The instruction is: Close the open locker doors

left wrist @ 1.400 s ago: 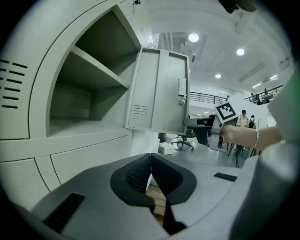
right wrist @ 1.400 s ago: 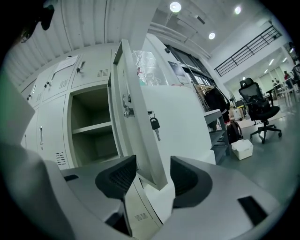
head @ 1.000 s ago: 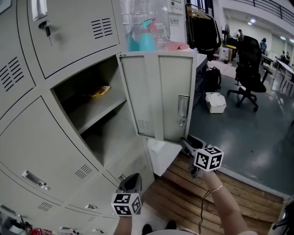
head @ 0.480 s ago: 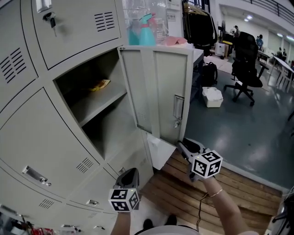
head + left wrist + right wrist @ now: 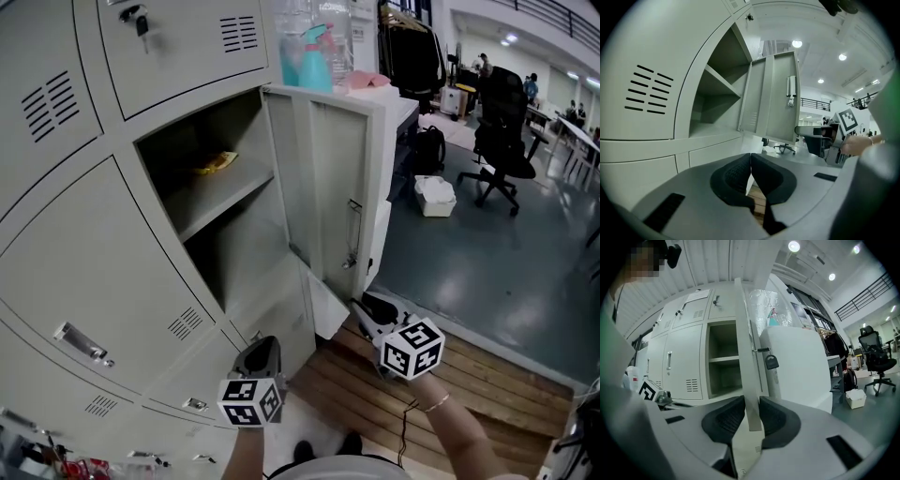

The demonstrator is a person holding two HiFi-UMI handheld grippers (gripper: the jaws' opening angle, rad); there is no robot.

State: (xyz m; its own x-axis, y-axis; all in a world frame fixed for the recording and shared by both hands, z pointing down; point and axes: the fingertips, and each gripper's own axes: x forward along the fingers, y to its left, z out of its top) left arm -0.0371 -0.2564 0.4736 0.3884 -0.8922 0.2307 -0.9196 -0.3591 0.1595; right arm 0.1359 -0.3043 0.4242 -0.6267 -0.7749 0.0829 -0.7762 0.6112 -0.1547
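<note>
While left gripper (image 5: 262, 354) sits clenched, empty, right gripper (image 5: 361, 305), nearer, closes jaws onto lower edge of upright locker door (image 5: 323, 178), 12 o'clock.

The locker door (image 5: 323, 169) juts out beside the open compartment (image 5: 234, 246)

Black-white marker cubes (image 5: 251, 401) (image 5: 412, 349), thin bracelet (image 5: 434, 404)
</note>
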